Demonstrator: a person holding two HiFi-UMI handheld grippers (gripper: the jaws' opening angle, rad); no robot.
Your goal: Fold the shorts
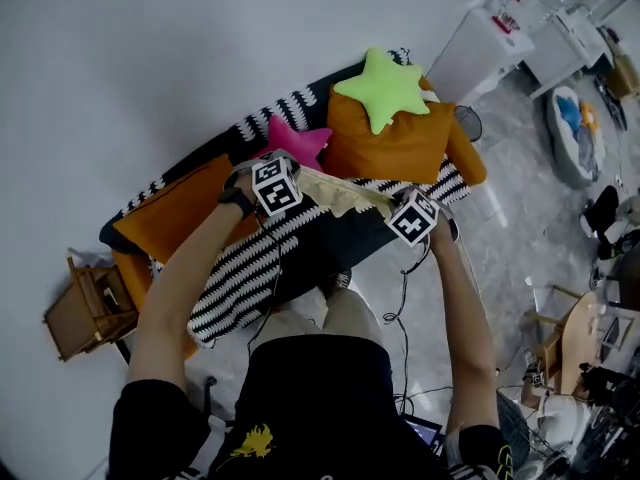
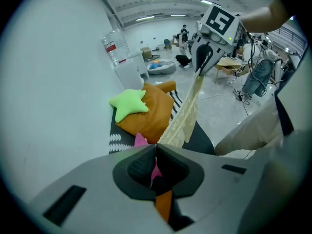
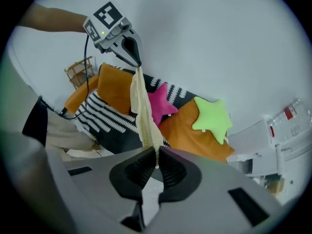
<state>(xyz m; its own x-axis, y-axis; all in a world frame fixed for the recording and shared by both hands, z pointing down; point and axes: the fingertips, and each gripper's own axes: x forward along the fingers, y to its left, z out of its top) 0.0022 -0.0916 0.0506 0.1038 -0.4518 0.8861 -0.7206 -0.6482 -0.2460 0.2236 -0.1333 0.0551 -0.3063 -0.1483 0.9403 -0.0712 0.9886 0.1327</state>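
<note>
The cream shorts [image 1: 345, 192] hang stretched in the air between my two grippers, above the sofa's striped black-and-white cover [image 1: 250, 263]. My left gripper [image 1: 296, 175] is shut on one end of the waistband, and my right gripper [image 1: 394, 208] is shut on the other end. In the left gripper view the fabric [image 2: 187, 115] runs from my closed left gripper [image 2: 156, 147] up to the right gripper [image 2: 201, 66]. The right gripper view shows the same band of cloth [image 3: 143, 110] rising from the right gripper [image 3: 157, 155] to the left gripper [image 3: 132, 52].
On the sofa lie an orange cushion [image 1: 400, 138] with a green star pillow [image 1: 383, 88], a pink star pillow [image 1: 295, 140] and another orange cushion [image 1: 175, 218]. A wooden stool [image 1: 85, 308] stands at the left. A white cabinet [image 1: 480, 53] stands at the right.
</note>
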